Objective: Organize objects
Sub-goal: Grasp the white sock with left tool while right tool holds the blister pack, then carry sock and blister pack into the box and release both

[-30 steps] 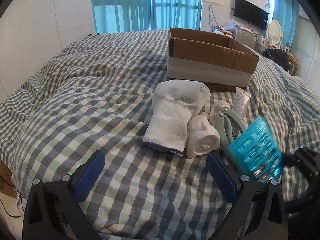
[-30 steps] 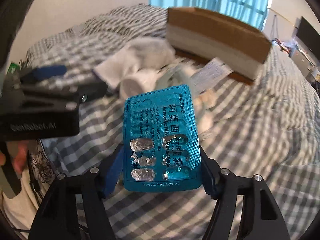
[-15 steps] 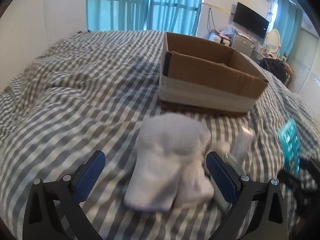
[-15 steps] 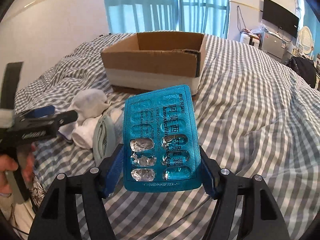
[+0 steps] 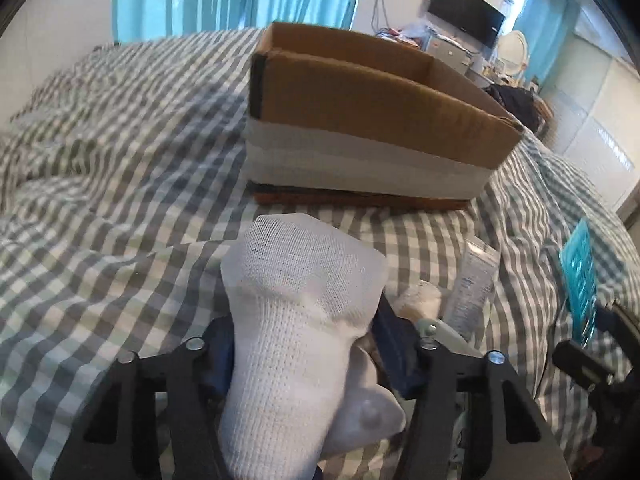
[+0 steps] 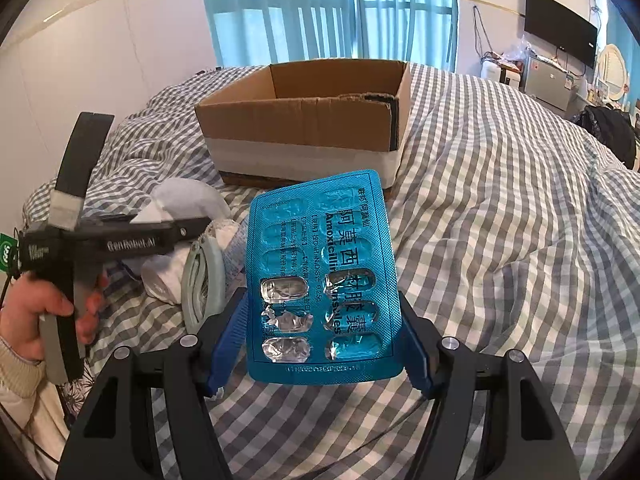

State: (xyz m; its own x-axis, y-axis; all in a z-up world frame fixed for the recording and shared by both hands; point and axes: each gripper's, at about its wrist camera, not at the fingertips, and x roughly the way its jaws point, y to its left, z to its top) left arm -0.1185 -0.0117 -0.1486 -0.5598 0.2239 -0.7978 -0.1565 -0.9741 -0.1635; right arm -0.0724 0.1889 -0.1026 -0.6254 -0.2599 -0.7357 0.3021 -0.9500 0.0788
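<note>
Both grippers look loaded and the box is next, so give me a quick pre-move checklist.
1. Right gripper jaws clamp the blister pack by its side edges: ok.
2. Left gripper jaws shut on the white sock: ok.
3. Sock clear of the bed: cannot tell.
4. Cardboard box open at the top: ok.
5. Box interior has room: cannot tell, floor hidden.
6. Tube and green tool left on the bedspread: not ok, unsorted.
</note>
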